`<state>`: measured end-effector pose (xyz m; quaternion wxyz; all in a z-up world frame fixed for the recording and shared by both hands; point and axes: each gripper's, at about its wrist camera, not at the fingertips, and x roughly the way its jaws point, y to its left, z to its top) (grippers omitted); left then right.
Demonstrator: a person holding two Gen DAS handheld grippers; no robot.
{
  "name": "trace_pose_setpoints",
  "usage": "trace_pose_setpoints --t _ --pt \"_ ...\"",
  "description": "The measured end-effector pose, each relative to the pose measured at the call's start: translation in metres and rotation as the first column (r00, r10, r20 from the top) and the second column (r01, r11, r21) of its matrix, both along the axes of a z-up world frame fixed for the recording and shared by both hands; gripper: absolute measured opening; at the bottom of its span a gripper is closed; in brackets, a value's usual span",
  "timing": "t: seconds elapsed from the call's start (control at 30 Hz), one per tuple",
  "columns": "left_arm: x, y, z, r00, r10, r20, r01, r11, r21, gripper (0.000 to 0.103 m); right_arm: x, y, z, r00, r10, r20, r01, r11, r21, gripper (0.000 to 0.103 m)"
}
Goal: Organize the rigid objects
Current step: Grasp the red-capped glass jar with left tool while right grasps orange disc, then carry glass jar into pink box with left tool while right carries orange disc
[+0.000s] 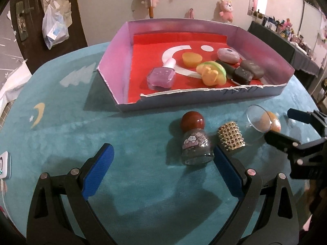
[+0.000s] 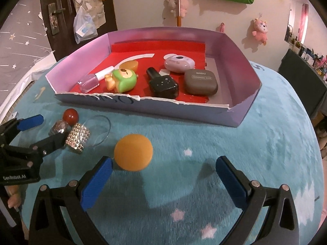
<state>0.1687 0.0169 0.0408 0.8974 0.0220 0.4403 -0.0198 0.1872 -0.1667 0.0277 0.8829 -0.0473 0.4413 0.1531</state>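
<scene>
A glitter bottle with a red round cap [image 1: 194, 140] lies on the teal tablecloth, just inside the right fingertip of my open left gripper [image 1: 163, 163]. A gold studded cylinder [image 1: 231, 136] lies beside it. Further right sit a clear dome lid [image 1: 253, 120] and an orange ball [image 2: 133, 152]. The ball rests just ahead of the left finger of my open right gripper [image 2: 163, 173], untouched. Behind them the purple cardboard box [image 2: 143, 104] with red lining holds a pink nail polish [image 2: 90, 81], a green and yellow toy [image 2: 120, 79], a black polish bottle [image 2: 163, 83] and a grey case [image 2: 201, 80].
The box also holds a pink oval case [image 2: 178, 63] and an orange disc [image 2: 130, 65]. A white device [image 1: 5, 165] lies at the table's left edge. Plush toys hang on the wall behind, and a dark door stands at the left.
</scene>
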Motion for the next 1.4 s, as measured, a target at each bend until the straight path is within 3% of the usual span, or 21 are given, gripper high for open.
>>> trace_pose_setpoints --t 0.1,0.27,0.5,0.57,0.63,0.7,0.97,1.4 --pt "0.000 0.001 0.001 1.000 -0.002 0.007 0.002 1.000 0.000 0.097 0.002 0.000 0.000 1.000 -0.001 -0.005 0.001 1.000 0.004 0.101" --pt "0.006 -0.004 -0.004 0.999 -0.046 -0.022 0.045 0.998 -0.034 0.076 0.004 0.003 0.000 1.000 0.017 -0.002 -0.017 1.000 0.011 0.095" --pt "0.014 -0.006 -0.006 0.999 -0.046 -0.024 0.045 0.996 -0.071 0.059 0.005 0.005 0.001 0.999 0.044 0.007 -0.044 0.998 0.038 0.080" --pt "0.012 -0.010 -0.006 0.998 -0.065 -0.019 0.063 0.995 -0.077 0.043 0.004 0.005 0.002 0.999 0.052 0.012 -0.053 0.997 0.051 0.074" --pt "0.010 -0.013 -0.004 0.996 -0.085 -0.018 0.083 0.993 -0.084 0.030 0.003 0.007 0.003 0.998 0.066 0.019 -0.067 0.996 0.056 0.053" --pt "0.009 -0.014 -0.002 0.996 -0.086 -0.022 0.084 0.993 -0.086 0.030 0.001 0.008 0.004 0.996 0.083 0.022 -0.085 0.994 0.070 0.041" --pt "0.002 -0.012 0.010 0.996 -0.093 0.003 0.093 0.990 -0.110 0.029 -0.005 0.002 0.020 0.995 0.077 0.058 -0.083 0.991 0.106 0.040" --pt "-0.005 -0.012 0.009 0.995 -0.099 0.007 0.099 0.990 -0.102 0.029 -0.008 0.003 0.016 0.996 0.079 0.039 -0.083 0.991 0.105 0.040"
